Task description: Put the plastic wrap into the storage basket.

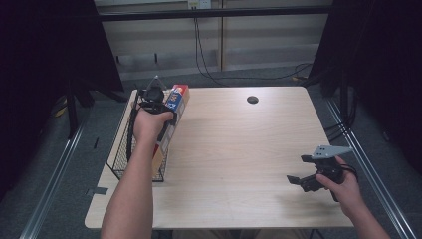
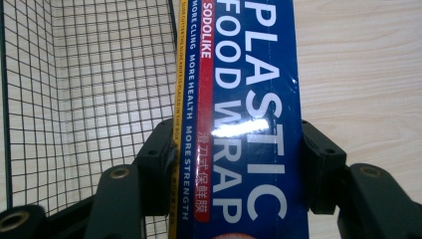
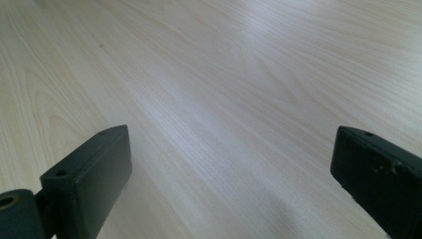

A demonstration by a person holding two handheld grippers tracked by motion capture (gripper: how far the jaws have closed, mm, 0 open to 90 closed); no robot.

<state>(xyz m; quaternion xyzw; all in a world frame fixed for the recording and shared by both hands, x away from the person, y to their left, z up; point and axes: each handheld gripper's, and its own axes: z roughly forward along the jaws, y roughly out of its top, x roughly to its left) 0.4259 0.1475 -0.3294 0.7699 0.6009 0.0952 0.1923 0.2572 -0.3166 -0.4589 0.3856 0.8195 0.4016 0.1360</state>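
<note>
My left gripper [image 2: 234,164] jaws clamp the long blue plastic-wrap box [image 2: 244,99], seemingly leaning on the black wire basket [image 2: 89,74]. My right gripper [image 3: 229,169] jaws gape over the pale wooden tabletop [image 3: 224,74].

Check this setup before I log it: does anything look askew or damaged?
Nothing looks damaged. The long blue plastic food wrap box is clamped in the left tool, lying along the black wire basket's right rim. The right tool is open above bare table.
</note>
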